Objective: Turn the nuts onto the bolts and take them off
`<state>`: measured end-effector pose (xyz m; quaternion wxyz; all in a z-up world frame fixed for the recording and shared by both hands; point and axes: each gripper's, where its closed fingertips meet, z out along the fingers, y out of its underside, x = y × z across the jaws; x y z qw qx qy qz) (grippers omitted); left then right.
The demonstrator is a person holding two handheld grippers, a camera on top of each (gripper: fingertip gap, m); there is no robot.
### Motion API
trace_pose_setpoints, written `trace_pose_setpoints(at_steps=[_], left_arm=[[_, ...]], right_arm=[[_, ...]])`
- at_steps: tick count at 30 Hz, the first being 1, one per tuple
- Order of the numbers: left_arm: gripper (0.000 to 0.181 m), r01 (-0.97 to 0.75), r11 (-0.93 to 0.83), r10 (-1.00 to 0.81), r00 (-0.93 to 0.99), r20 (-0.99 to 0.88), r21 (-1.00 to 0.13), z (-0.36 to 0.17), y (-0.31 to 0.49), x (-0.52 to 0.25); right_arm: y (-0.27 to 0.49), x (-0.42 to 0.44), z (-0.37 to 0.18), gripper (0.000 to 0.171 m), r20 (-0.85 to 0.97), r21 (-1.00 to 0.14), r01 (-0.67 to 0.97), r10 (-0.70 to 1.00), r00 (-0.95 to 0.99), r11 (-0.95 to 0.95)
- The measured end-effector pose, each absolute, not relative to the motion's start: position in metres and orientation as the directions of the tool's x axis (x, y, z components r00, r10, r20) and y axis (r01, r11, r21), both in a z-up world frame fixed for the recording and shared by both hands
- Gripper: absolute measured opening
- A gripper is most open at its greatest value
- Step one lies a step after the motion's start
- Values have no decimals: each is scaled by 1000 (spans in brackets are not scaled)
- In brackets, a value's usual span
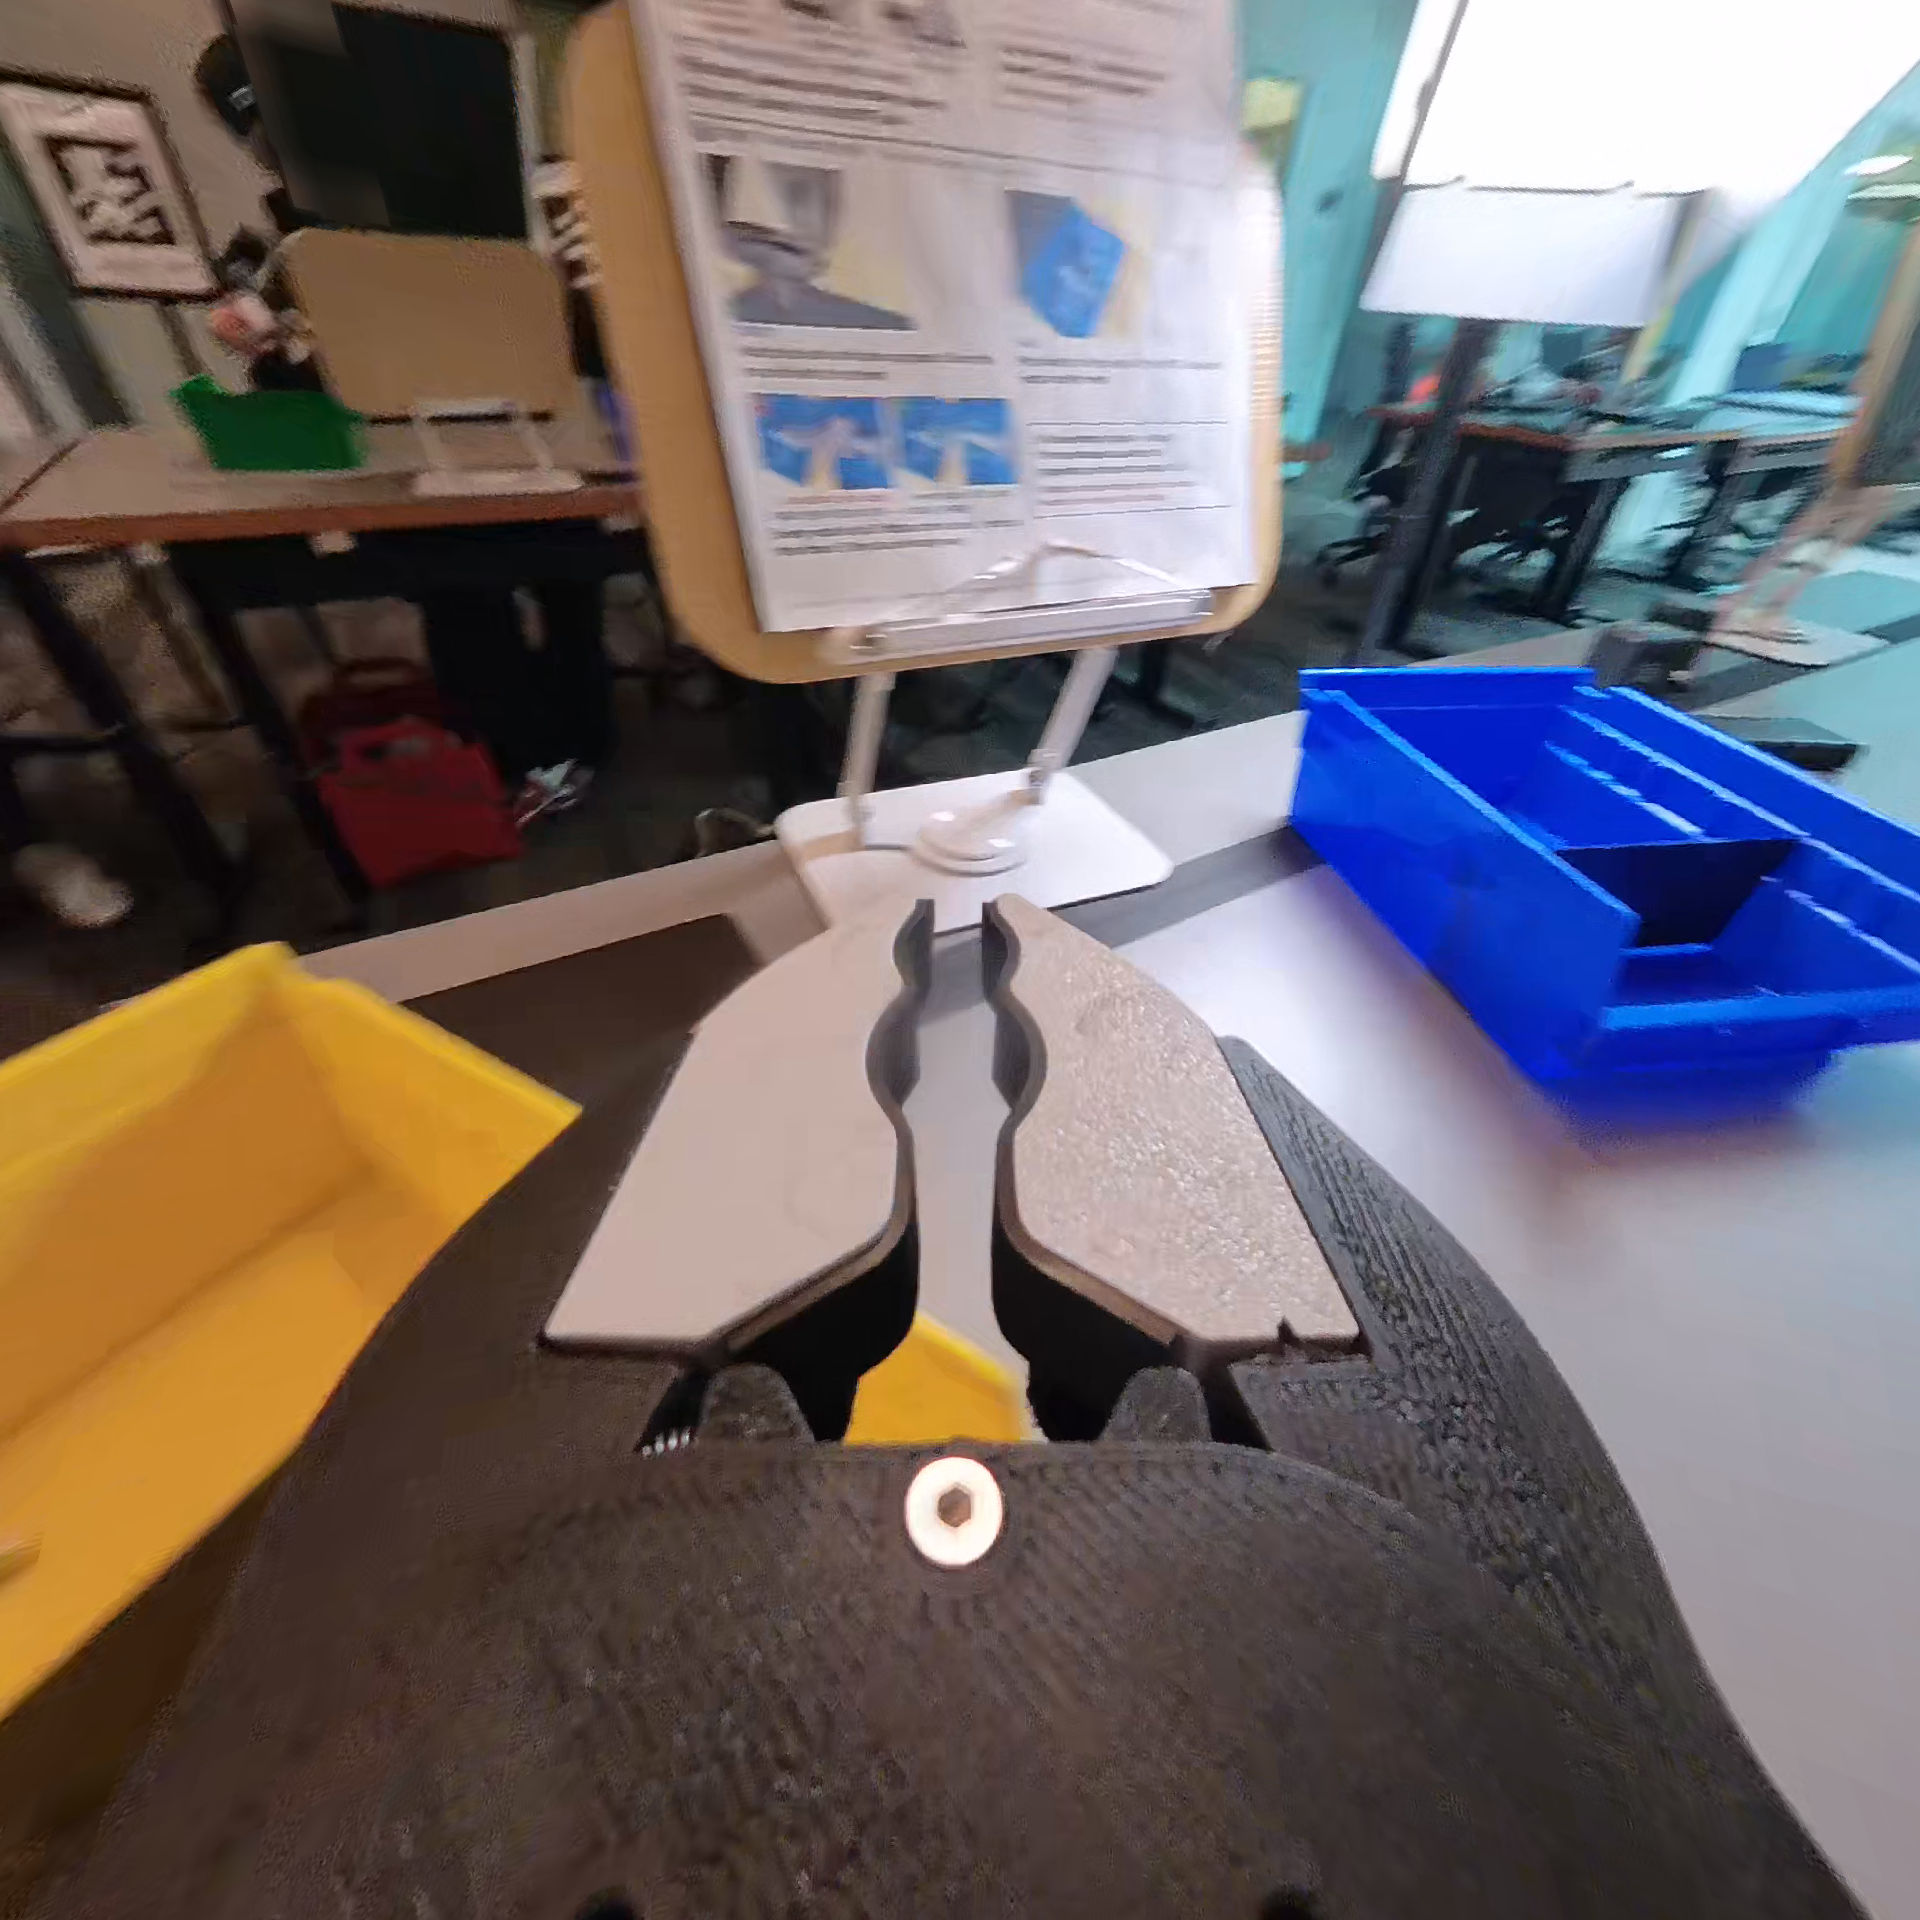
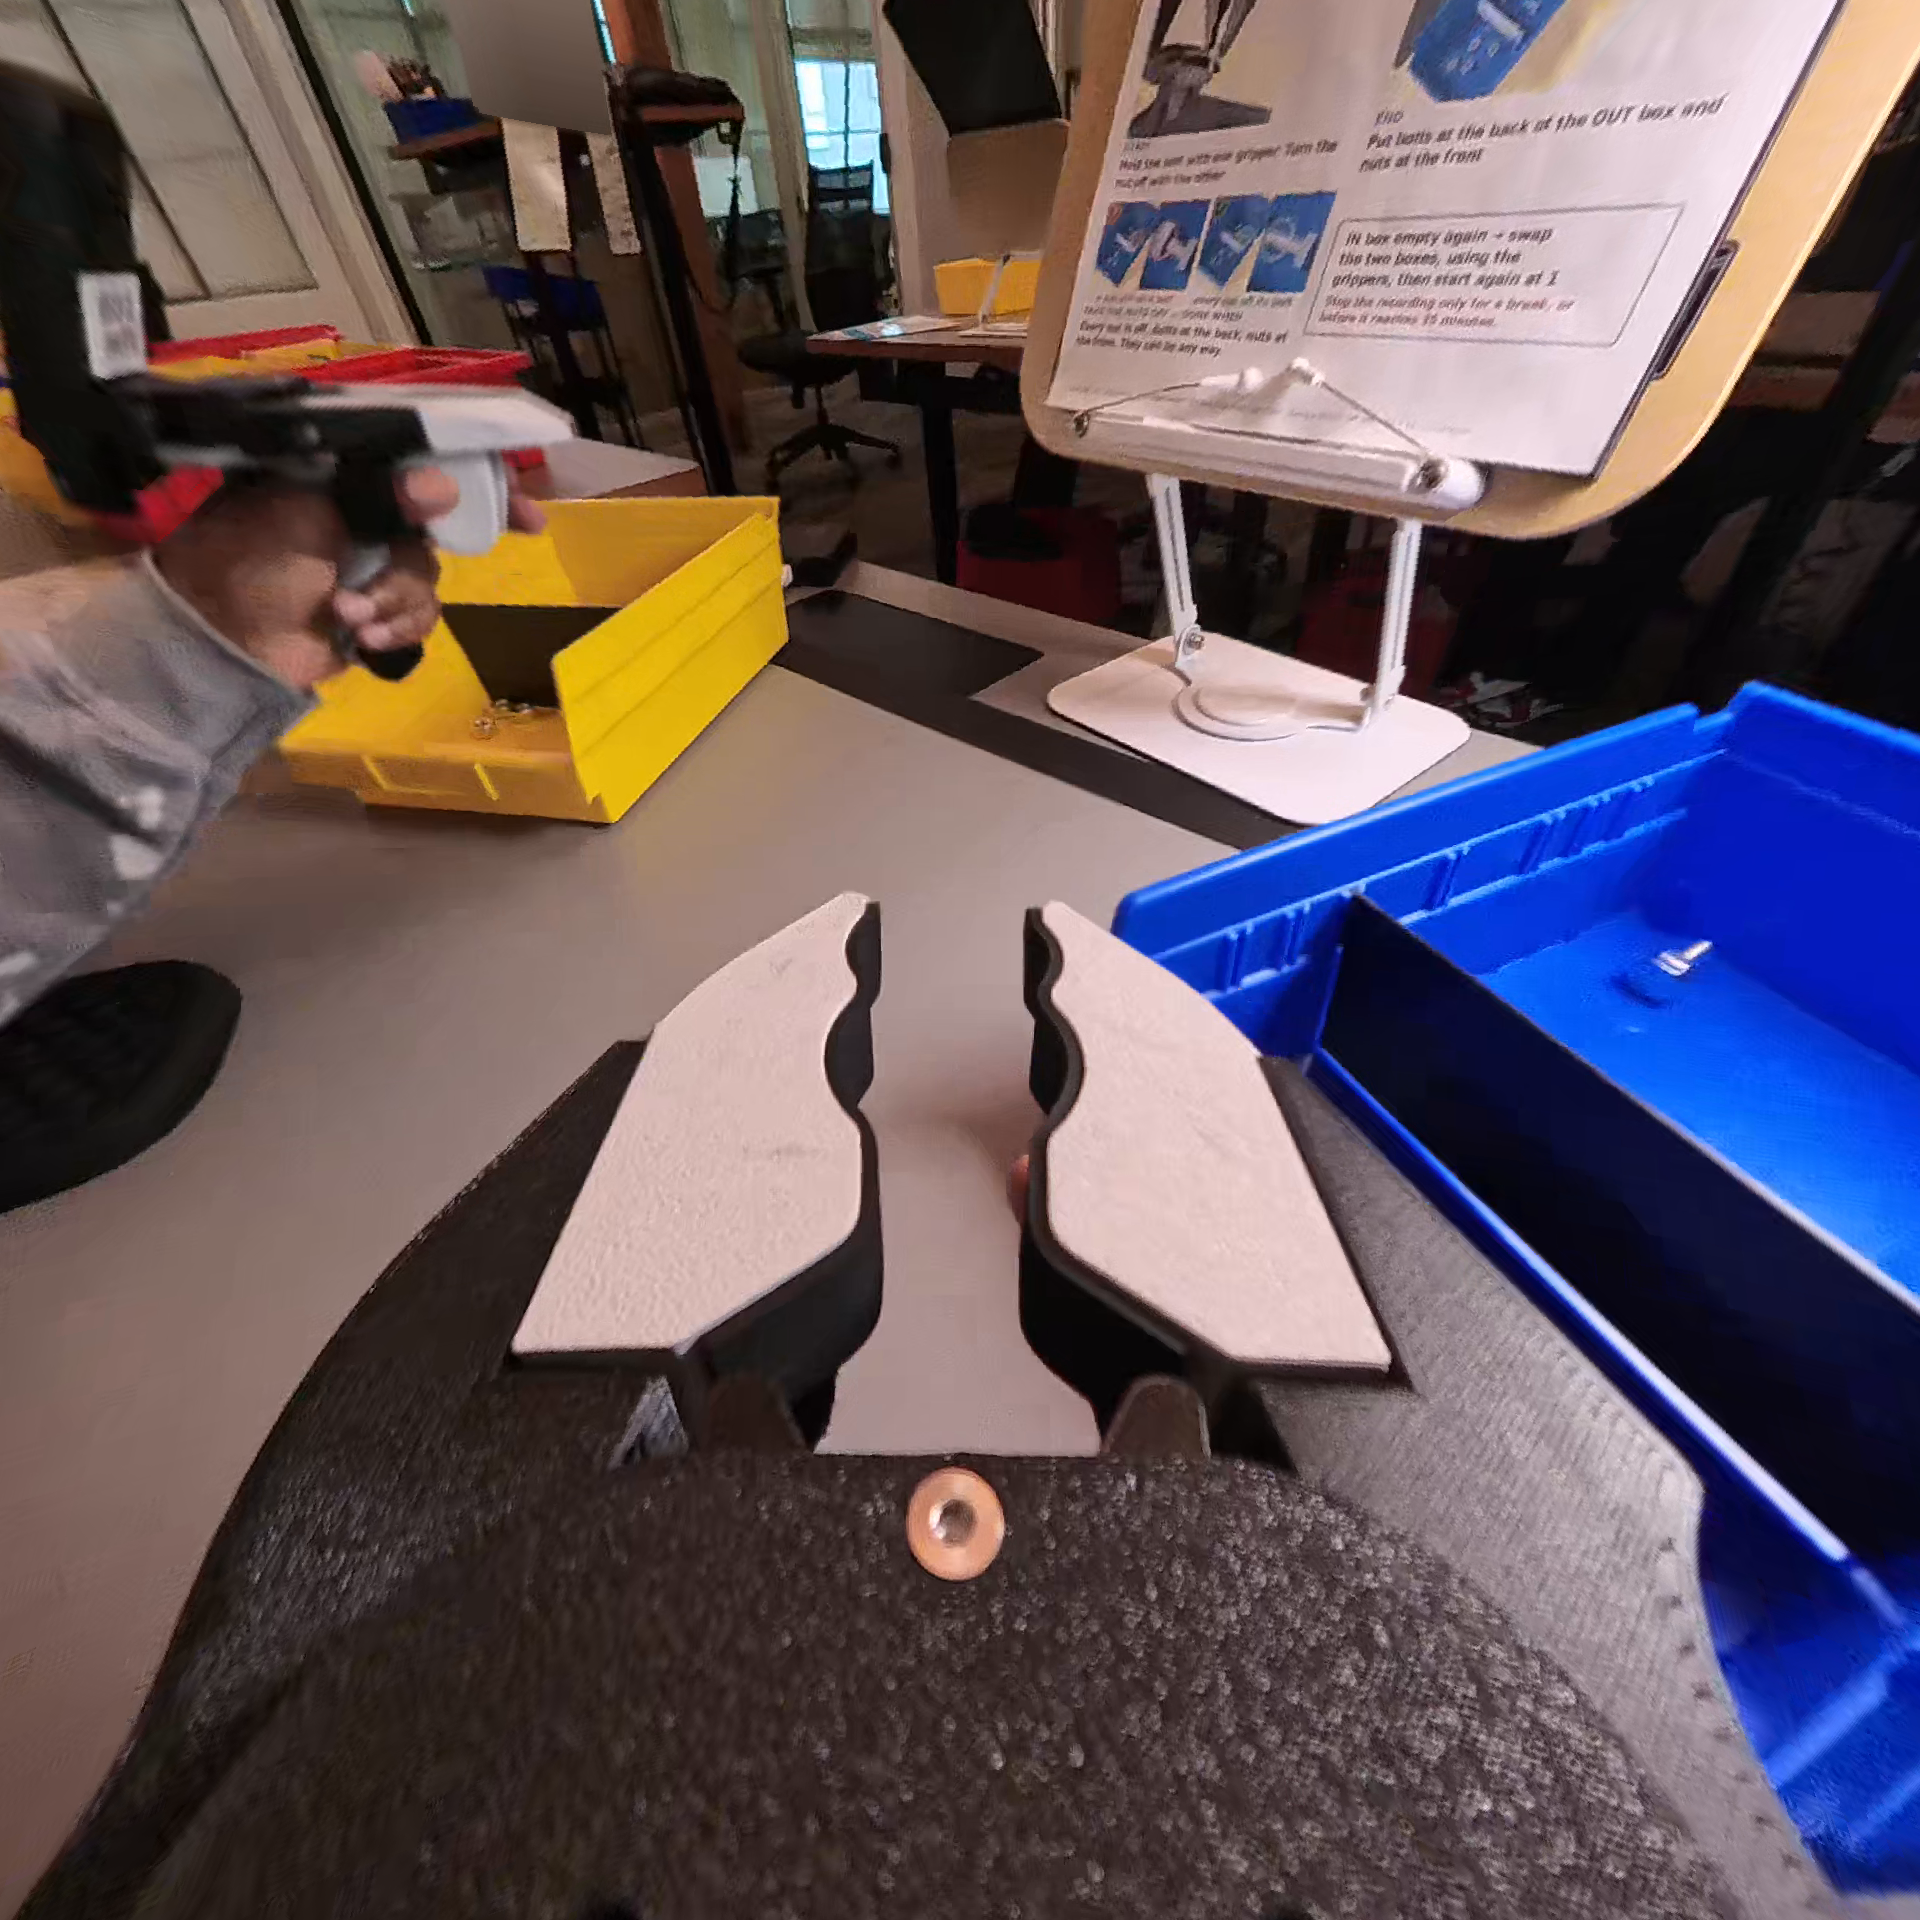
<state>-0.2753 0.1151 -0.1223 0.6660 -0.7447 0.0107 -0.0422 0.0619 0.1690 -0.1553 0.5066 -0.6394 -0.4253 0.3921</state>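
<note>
A yellow bin (image 2: 675,644) stands at the left of the grey table with a few small metal pieces (image 2: 504,715) at its front. A blue bin (image 2: 1403,862) at the right has a black divider and one bolt (image 2: 1671,961) lying behind it. My right gripper (image 2: 951,914) is open and empty, low over the table just left of the blue bin. My left gripper (image 1: 958,914) is empty with a narrow gap between its fingers. It hangs over the near corner of the yellow bin (image 1: 208,1195). In the right wrist view a hand holds it (image 2: 509,457) above that bin.
A white stand (image 2: 1257,727) holding a board with an instruction sheet is at the table's far edge, between the bins. A black strip (image 2: 904,644) runs along the table beside it. The blue bin (image 1: 1455,852) shows at the right of the left wrist view. Other tables and chairs stand beyond. The left gripper's tips are roughly 35 cm from the right gripper's.
</note>
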Motion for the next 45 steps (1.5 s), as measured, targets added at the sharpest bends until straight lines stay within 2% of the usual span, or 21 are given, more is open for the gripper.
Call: trace_pose_setpoints(at_steps=[3,7,12,17,21,29,39,45], left_arm=[[19,56,-225,44,998,47,-973,-105,107,-342],[33,294,-435,149,956,254,-851,-115,109,-413],[38,404,-658,392,904,169,-635,-186,104,-487],[37,513,-718,536,839,97,-471,-251,101,-510],[35,569,-714,601,797,59,-408,-278,101,-518],[35,626,-700,671,742,-14,-345,-301,92,-535],[33,616,-755,643,763,-70,-225,-316,91,-536],[17,499,-849,523,840,-144,-176,-320,95,-529]], right_arm=[[157,63,-170,25,-90,-987,100,942,322,-129],[144,54,-176,25,-104,-990,67,956,275,-127],[131,46,-182,25,-25,-994,100,969,247,-51],[125,47,-184,25,-29,-993,108,976,215,-53],[120,49,-185,26,-49,-991,114,983,175,-70],[114,50,-189,25,-38,-989,136,989,142,-57],[117,52,-192,23,-50,-988,137,987,150,-70],[118,53,-193,22,-40,-988,143,987,158,-63]])
